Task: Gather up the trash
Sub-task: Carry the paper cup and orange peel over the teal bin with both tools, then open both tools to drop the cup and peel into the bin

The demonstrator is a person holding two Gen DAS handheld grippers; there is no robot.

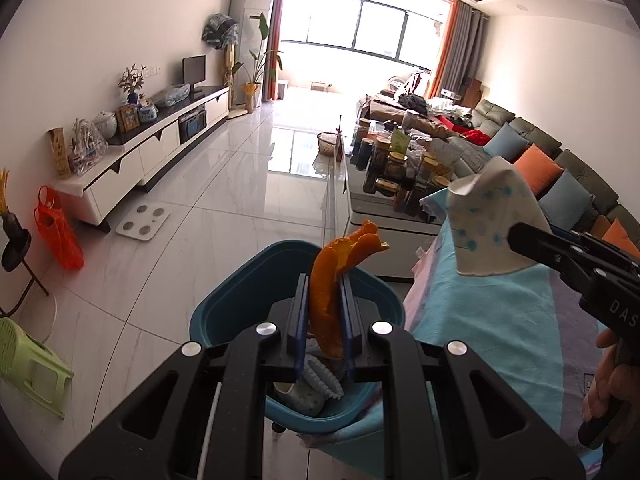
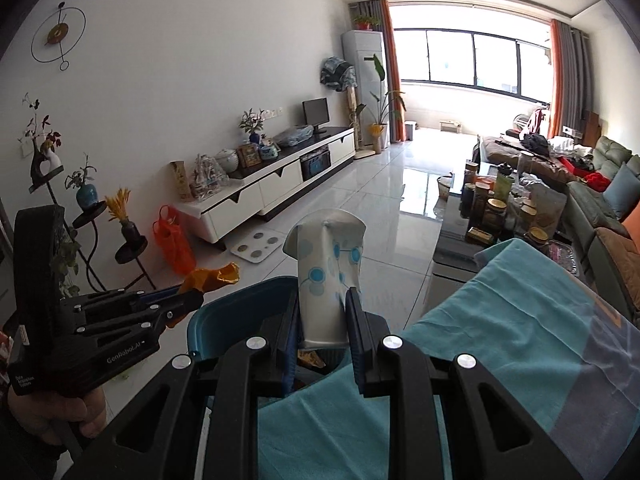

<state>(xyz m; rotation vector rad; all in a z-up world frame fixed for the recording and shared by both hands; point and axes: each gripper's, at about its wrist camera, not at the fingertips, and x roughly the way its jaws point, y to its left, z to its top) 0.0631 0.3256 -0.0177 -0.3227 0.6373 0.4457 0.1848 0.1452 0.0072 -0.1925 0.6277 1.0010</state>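
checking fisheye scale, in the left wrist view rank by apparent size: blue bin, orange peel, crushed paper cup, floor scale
1. blue bin
2. crushed paper cup
3. orange peel, close to the cup in size; both sit near the lens
4. floor scale, farther off

White TV cabinet [image 1: 160,148] along the wall, bathroom scale [image 1: 143,221] on the floor, green sofa [image 1: 560,160] with cushions

Bin [image 1: 224,312] on floor, left of table [image 1: 500,320]; peel [image 1: 340,276] above bin (paper cup [image 1: 486,220] over table edge).
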